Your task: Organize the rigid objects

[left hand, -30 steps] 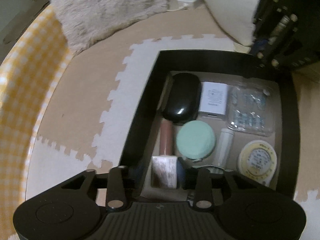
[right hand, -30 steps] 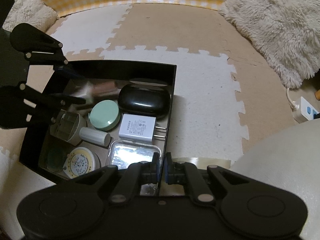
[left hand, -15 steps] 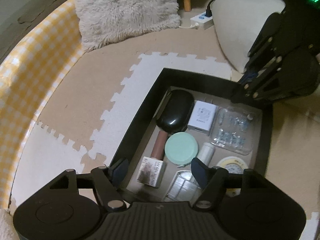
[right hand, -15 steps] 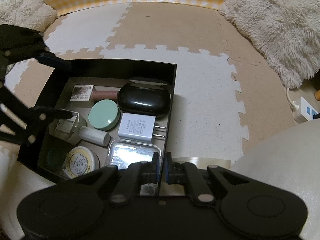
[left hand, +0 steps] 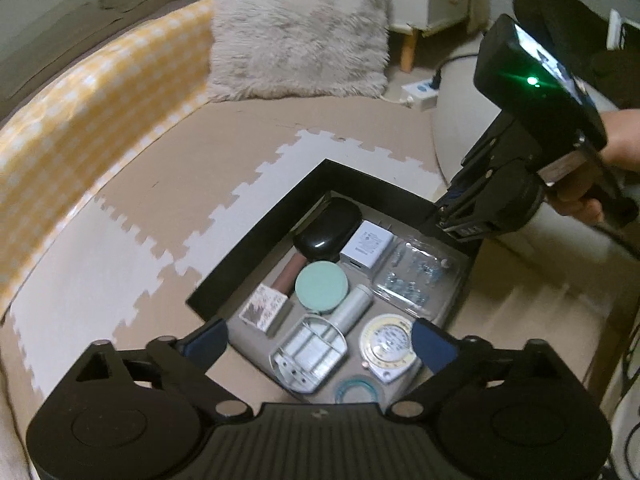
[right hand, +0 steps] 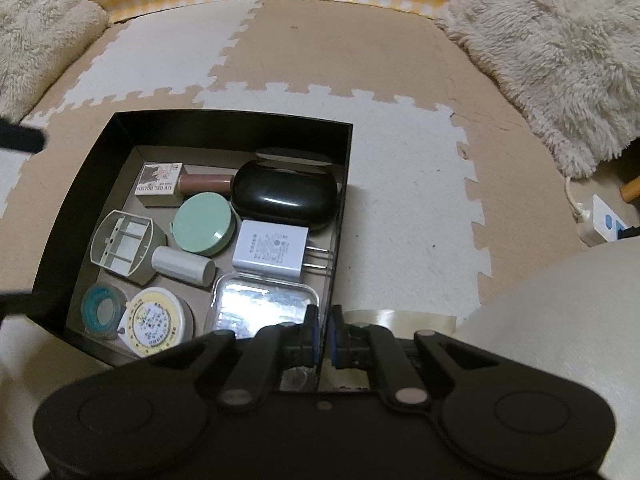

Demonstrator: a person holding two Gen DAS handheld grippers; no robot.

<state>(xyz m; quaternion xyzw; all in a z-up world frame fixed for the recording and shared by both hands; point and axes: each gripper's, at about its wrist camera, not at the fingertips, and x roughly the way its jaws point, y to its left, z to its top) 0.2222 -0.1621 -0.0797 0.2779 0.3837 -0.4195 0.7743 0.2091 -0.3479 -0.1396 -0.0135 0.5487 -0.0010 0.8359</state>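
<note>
A black box (right hand: 348,152) on the foam floor mat holds several small items: a black case (right hand: 284,196), a white charger (right hand: 272,250), a mint round compact (right hand: 204,224), a nail polish bottle (right hand: 160,184), a clear plastic case (right hand: 264,310), a tape measure (right hand: 156,322). The box also shows in the left wrist view (left hand: 256,236). My right gripper (right hand: 325,334) is shut on the box's near wall. My left gripper (left hand: 316,340) is open and empty, raised above the box's near corner.
Fluffy cushions (right hand: 560,52) lie at the mat's far right and far left (right hand: 36,36). A yellow checked bumper (left hand: 80,112) borders the mat. A power strip (right hand: 604,224) lies at the right. A pale beanbag (right hand: 560,320) sits close to my right gripper.
My left gripper opened, let go of the nail polish bottle in the box, then rose and drew back. My right gripper has stayed clamped on the box wall.
</note>
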